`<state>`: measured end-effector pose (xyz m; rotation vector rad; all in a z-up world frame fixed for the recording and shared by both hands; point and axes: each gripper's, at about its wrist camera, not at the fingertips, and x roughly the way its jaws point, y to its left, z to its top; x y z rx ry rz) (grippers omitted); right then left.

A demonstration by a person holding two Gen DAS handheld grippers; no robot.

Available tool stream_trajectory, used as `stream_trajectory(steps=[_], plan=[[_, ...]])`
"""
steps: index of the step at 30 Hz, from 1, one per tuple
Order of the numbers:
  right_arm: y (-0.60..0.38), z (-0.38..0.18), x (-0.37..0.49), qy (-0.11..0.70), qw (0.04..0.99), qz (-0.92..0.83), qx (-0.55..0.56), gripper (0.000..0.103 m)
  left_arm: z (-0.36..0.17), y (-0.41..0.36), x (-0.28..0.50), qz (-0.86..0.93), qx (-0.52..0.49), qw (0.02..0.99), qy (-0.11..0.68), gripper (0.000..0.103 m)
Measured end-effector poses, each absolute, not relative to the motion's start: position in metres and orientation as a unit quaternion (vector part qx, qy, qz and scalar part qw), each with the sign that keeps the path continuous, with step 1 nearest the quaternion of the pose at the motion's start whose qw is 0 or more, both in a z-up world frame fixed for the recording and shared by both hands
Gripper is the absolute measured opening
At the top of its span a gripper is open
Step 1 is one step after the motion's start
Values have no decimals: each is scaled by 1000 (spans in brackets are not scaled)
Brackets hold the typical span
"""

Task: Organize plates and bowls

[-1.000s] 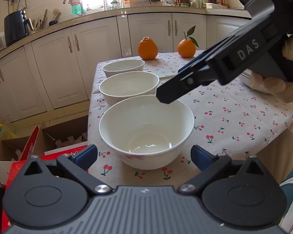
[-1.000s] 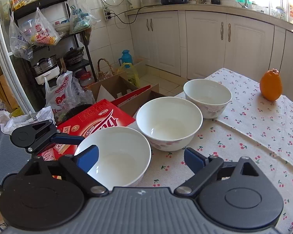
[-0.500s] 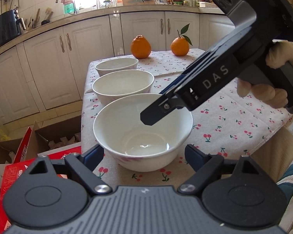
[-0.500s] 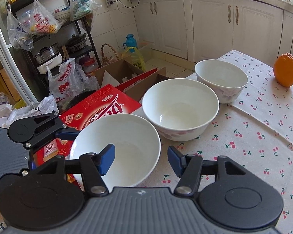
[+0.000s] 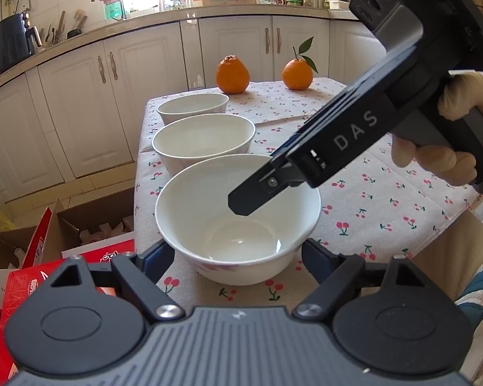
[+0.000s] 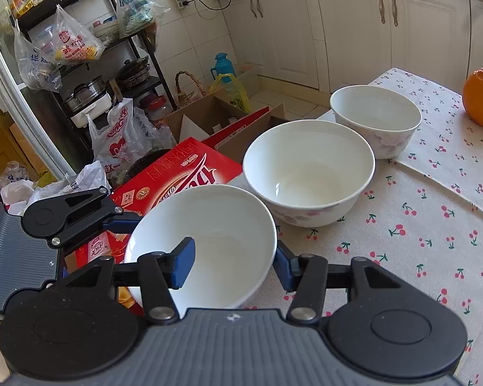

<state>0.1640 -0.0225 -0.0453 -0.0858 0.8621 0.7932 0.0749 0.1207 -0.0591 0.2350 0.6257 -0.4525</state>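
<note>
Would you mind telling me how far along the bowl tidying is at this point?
Done: nothing is stacked yet; the bowls sit separately in a row on the table. In hand: the right tool is shut over the nearest bowl at its rim, one finger inside, one outside, and the left tool has its jaws closing around the bowl's sides. Left: lifting it, probably nesting it with the middle bowl and far bowl.

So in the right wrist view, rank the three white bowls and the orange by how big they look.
1. Nearest bowl and middle bowl: look alike, and nearness inflates the first, so unranked.
2. Far bowl, though distance may shrink it.
3. Orange, smallest.
</note>
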Motion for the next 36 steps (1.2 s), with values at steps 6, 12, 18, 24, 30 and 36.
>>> stream_trajectory(steps=[6, 12, 18, 24, 30, 36], plan=[[-26, -39, 159, 403, 835, 372, -45, 58, -54, 116, 75, -226, 109, 917, 310, 85], [-46, -35, 153, 399, 842, 361, -32, 58, -49, 102, 72, -242, 114, 914, 305, 85], [-71, -32, 143, 395, 854, 338, -29, 58, -48, 79, 75, -267, 123, 907, 303, 85], [-101, -29, 137, 390, 868, 307, -17, 58, -47, 52, 80, -295, 129, 899, 298, 85], [-130, -29, 135, 386, 880, 276, -1, 59, -49, 25, 89, -319, 137, 892, 291, 85], [-149, -32, 138, 385, 887, 254, 6, 59, -52, 6, 98, -332, 141, 886, 290, 85]])
